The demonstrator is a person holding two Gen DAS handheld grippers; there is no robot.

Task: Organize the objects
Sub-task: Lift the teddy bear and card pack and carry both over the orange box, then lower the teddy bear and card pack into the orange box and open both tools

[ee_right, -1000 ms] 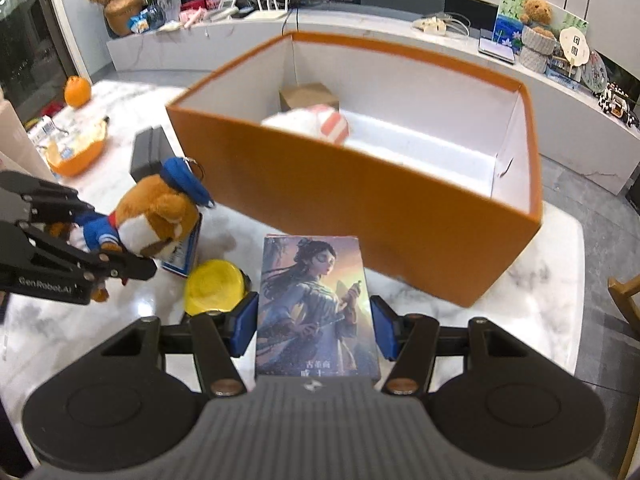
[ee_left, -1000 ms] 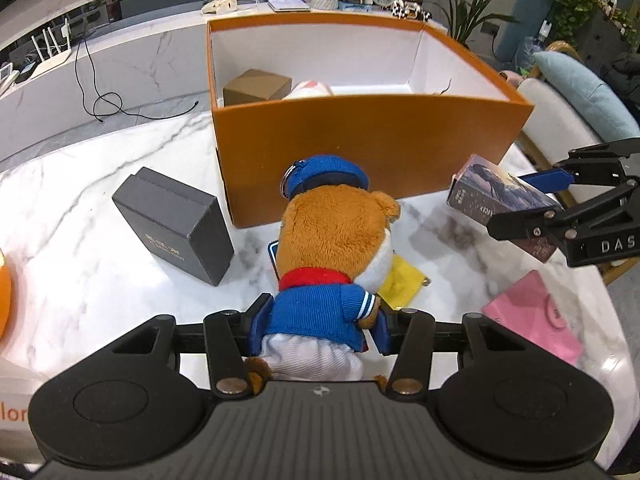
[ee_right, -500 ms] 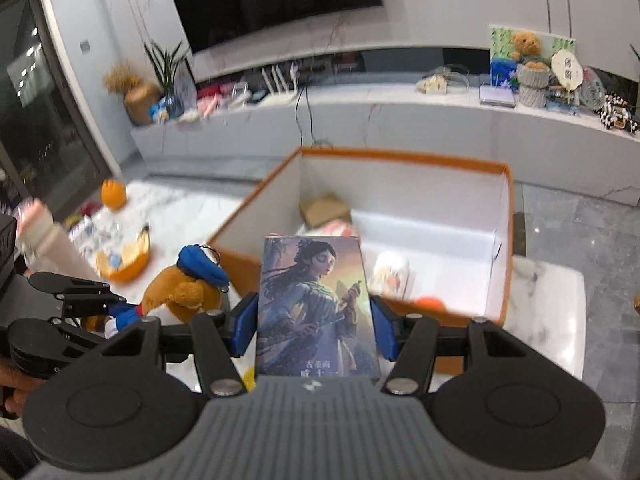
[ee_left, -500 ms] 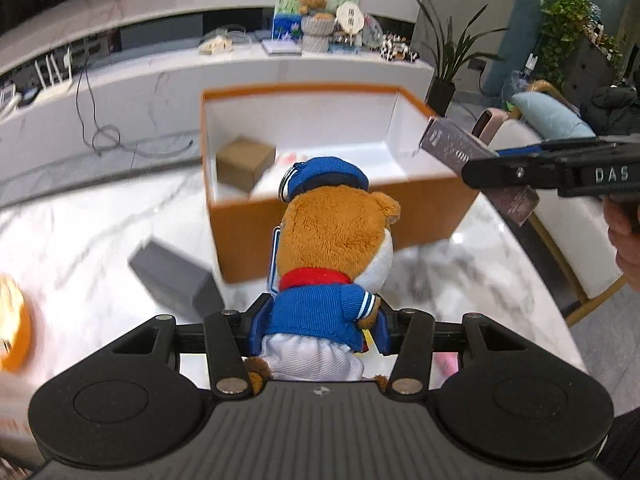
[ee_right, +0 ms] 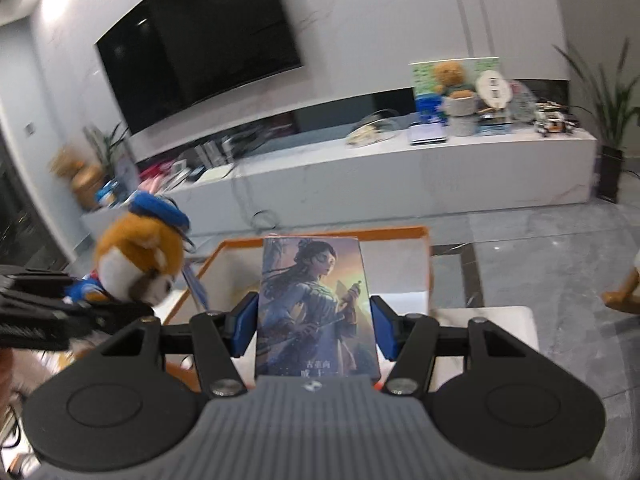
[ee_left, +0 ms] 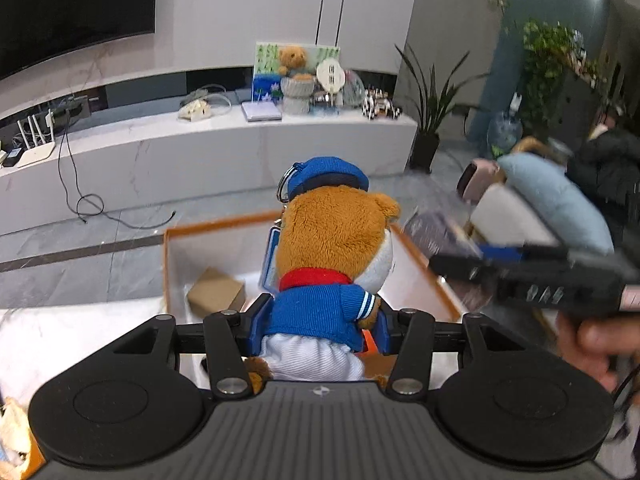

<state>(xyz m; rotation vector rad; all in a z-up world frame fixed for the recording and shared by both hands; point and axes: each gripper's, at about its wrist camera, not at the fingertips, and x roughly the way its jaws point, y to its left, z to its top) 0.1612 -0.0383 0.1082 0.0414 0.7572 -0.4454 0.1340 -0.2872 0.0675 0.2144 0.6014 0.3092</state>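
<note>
- Left wrist view: our left gripper [ee_left: 320, 320] has its jaws clamped on the body of one plush toy [ee_left: 334, 248], upright with its back to the camera and raised above the near edge of the orange box [ee_left: 424, 264]; we judge it is held by the torso so it can be let down into the box
- One small brown carton [ee_left: 216, 294] already lies on the box floor at the left; whatever else is inside is hidden behind the toy
- At the right edge our right gripper [ee_left: 460, 260] shows blurred, carrying something dark over the box's right wall, with our hand [ee_left: 592, 344] behind it
- Right wrist view: the jaws here are closed on the two long sides of one illustrated flat box [ee_right: 316, 304], picture side up, held over the orange box, probably edge-gripped so it can be laid flat inside
- The toy hangs at the left, just beside the flat box but apart from it
- Counted: two held items, one carton, one orange box, on one white surface [ee_right: 488, 332]
</note>
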